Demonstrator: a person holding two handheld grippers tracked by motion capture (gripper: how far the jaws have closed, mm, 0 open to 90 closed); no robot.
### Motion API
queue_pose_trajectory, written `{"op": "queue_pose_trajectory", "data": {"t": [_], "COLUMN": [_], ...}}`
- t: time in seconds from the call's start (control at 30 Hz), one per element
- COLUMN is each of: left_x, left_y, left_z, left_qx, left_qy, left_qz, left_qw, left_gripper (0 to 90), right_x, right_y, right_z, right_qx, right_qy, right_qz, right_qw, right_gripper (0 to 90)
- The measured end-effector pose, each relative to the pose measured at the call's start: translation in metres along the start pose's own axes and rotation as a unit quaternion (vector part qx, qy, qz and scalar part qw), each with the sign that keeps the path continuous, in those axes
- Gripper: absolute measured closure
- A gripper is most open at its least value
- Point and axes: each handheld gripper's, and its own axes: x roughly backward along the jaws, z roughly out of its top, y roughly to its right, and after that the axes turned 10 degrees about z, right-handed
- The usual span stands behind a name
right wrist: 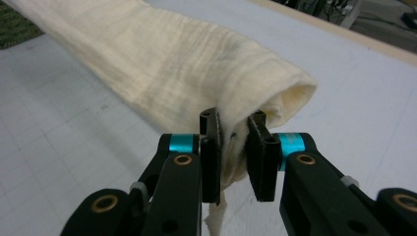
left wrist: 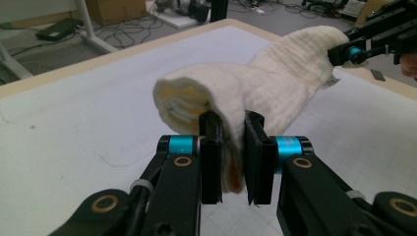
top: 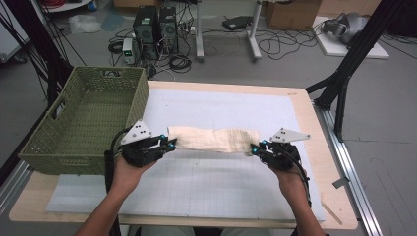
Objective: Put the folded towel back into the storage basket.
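White gridded matting covers the wooden table [top: 314,147], with a green basket [top: 83,118] at centre left. Across mid-frame, a folded cream cloth [top: 214,139] hangs stretched between the left gripper [top: 169,144] and right gripper [top: 254,147], each nearly closed and pinching one end.

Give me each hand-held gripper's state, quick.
Left hand-held gripper: closed on one end of the folded cream towel.
Right hand-held gripper: closed on the towel's other end.
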Motion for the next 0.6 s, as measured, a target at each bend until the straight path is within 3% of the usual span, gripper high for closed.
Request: {"op": "queue_pose_trajectory", "data": {"t": [0.37, 0.6], "left_x": [0.024, 0.042], "left_y": [-0.012, -0.027], "left_z": [0.016, 0.022], "left_qx": [-0.005, 0.000], "left_qy": [0.021, 0.034], "left_qz": [0.017, 0.035], "left_qw": [0.9996, 0.9988], "left_gripper": [78.9, 78.9], "right_x": [-0.019, -0.037], "right_y": [-0.006, -0.011], "right_z": [0.052, 0.084], "right_qx": [0.039, 0.055], "right_qy": [0.004, 0.009], "right_qz": [0.012, 0.022], "right_qw": [0.9991, 0.9982], "right_gripper": [78.5, 78.5]}}
